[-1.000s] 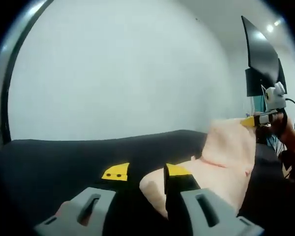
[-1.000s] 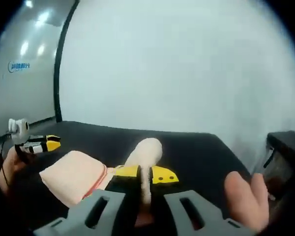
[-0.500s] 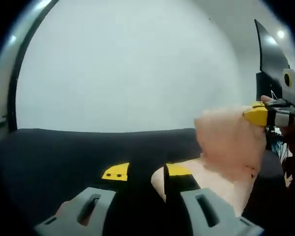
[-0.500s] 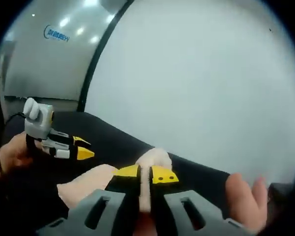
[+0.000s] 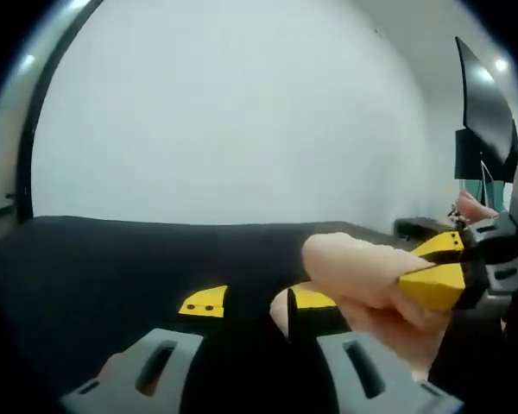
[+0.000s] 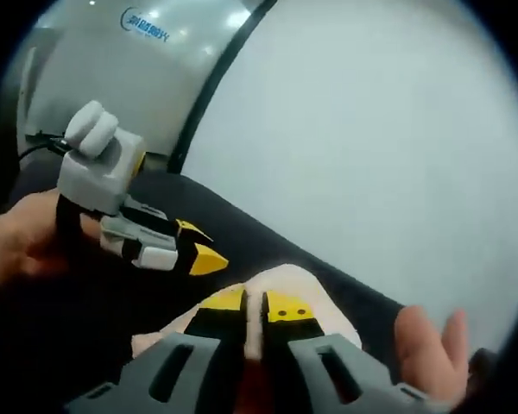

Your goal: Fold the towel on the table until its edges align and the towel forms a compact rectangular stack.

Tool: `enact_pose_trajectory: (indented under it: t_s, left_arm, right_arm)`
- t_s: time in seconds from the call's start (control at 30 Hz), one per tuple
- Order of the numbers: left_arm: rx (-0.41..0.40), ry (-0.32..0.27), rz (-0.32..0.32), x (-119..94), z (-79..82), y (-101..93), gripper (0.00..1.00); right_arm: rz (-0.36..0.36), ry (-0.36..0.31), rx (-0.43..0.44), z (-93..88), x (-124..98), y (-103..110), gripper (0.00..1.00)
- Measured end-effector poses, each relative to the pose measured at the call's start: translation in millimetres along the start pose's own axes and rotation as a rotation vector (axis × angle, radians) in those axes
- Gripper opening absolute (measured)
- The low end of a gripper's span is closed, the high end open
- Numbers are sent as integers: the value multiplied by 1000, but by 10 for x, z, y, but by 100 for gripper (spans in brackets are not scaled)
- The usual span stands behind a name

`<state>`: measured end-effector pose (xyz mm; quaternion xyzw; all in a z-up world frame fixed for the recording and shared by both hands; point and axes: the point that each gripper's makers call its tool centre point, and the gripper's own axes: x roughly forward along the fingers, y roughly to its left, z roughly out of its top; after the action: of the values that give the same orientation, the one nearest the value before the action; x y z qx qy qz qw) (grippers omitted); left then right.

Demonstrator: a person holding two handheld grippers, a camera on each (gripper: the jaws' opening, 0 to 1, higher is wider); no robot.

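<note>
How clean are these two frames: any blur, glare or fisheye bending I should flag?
Left gripper view: the towel and the right gripper crossing it are soft and smeared, while the table edge bows from fisheye. Right gripper view: ceiling lights glare at top left, the black pillar curves, and the left gripper looks slightly blurred.

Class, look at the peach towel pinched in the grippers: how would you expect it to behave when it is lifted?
The towel is probably floppy: it bulges in a soft rounded fold beside the right gripper rather than holding an edge. It seems light, since a thin pinch by the right gripper carries it. Likely not slippery: its surface looks matte where the left gripper meets it.
</note>
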<state>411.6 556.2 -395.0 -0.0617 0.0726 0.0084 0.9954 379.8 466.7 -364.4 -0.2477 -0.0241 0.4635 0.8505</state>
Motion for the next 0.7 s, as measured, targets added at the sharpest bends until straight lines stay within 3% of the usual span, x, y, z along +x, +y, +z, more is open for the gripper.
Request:
enact_pose_trajectory:
  t_s: [0.13,0.27,0.43,0.57,0.6,0.63,0.7]
  left_arm:
    - [6,21,15,11,-50,20,27]
    - [-40,4,43,-36,-45,104,27]
    - [-12,6,50,-52,-41,69,27]
    - [-31,-1,29,-35,-29,47,27]
    - [-33,-3,26,-33,-24,41,27]
    - [-34,-4,26,-30,-18,48,27]
    - [-34,-4,33,-32,-9,81,27]
  right_arm:
    - [31,-9,-23,8,45,149,4]
    - [66,19,-42,-118,143,313,5]
    - [103,-2,-78,-151,116,479,5]
    - [141,-56,-176,-92,70,577,10]
    - [152,-57,-176,-94,51,611,14]
    - [207,-100,-177,-38,-19,700,17]
    - [282,-162,-97,70,-213,769,21]
